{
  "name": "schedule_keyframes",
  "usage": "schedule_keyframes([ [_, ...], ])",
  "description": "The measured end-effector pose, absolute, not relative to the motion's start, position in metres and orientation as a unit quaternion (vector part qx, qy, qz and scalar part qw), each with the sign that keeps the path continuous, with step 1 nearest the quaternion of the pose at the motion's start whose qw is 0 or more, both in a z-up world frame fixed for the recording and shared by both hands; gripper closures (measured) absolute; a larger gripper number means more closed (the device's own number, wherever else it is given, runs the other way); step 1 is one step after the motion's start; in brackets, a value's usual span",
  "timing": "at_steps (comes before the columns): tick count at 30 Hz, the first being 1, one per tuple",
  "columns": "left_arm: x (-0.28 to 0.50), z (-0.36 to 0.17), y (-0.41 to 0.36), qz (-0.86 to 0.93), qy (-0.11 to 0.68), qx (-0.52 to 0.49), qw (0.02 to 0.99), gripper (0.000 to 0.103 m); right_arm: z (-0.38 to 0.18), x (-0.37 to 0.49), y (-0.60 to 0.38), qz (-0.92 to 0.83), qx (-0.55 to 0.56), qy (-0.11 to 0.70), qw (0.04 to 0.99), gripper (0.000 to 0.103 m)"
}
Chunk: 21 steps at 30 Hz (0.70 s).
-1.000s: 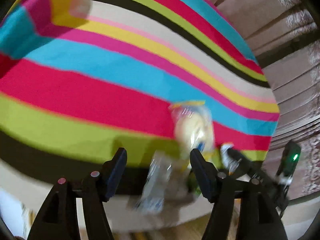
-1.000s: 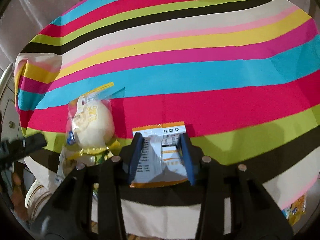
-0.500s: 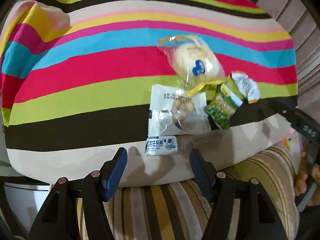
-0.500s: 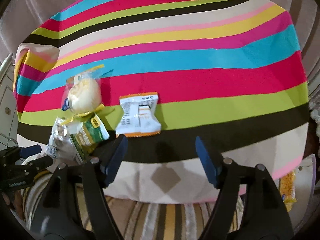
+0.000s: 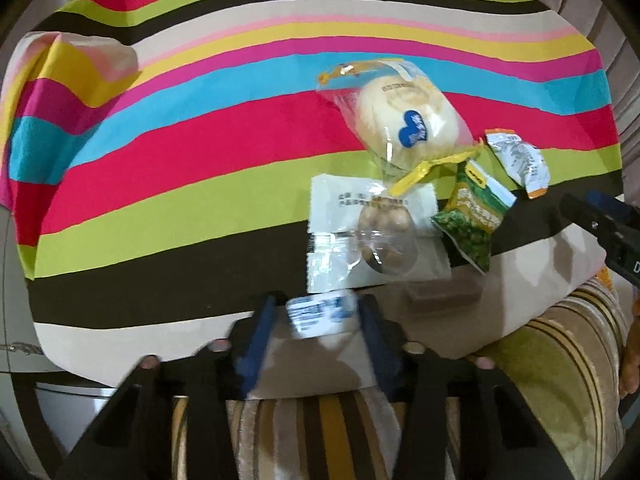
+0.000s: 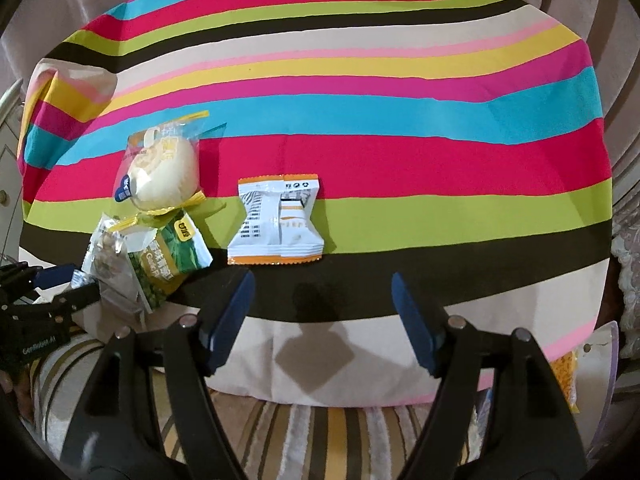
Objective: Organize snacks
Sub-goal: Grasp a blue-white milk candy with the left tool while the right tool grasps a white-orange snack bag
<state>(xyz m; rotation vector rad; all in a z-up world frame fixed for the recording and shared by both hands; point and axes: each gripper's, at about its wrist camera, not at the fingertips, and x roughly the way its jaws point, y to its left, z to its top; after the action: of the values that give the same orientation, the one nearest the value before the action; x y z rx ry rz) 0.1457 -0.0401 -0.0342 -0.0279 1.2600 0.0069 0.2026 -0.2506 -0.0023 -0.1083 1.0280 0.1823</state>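
My left gripper (image 5: 318, 322) is closing around a small white-and-blue candy packet (image 5: 320, 316) at the near edge of the striped tablecloth (image 5: 200, 168); the view is blurred. Just beyond lie a clear cookie packet (image 5: 376, 236), a wrapped bun (image 5: 408, 120), a green pea bag (image 5: 472, 220) and a white-orange packet (image 5: 518, 158). My right gripper (image 6: 322, 312) is open and empty, drawn back from the white-orange packet (image 6: 278, 220) lying flat on the cloth. The bun (image 6: 164, 176) and the green bag (image 6: 168, 264) sit to its left.
A striped sofa cushion (image 5: 540, 380) lies below the table's near edge. The cloth is folded up at the far left corner (image 5: 80, 68). A yellow snack bag (image 6: 564, 372) lies low at the right. The other gripper shows at the left edge (image 6: 36, 308).
My right gripper let go of the white-orange packet, opened and pulled back. My left gripper swung over the snack pile, then moved in and narrowed around the small candy packet.
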Motion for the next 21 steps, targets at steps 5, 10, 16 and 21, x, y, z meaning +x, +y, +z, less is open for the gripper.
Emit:
schedule_keyframes([
  [5,0.141,-0.030,-0.030,-0.001,0.580,-0.039,0.814,0.067,-0.002,0.207,-0.252,0.083,-0.048,0.488,0.868,0.029],
  [10,0.131,-0.026,-0.018,0.003,0.565,-0.048,0.824,0.067,-0.002,0.214,-0.243,0.084,-0.059,0.481,0.871,0.029],
  [16,0.130,-0.022,-0.015,0.014,0.555,-0.046,0.830,0.067,-0.003,0.226,-0.230,0.090,-0.071,0.474,0.873,0.029],
  [21,0.131,-0.019,-0.018,0.018,0.551,-0.043,0.833,0.067,-0.010,0.239,-0.220,0.094,-0.080,0.479,0.869,0.029],
])
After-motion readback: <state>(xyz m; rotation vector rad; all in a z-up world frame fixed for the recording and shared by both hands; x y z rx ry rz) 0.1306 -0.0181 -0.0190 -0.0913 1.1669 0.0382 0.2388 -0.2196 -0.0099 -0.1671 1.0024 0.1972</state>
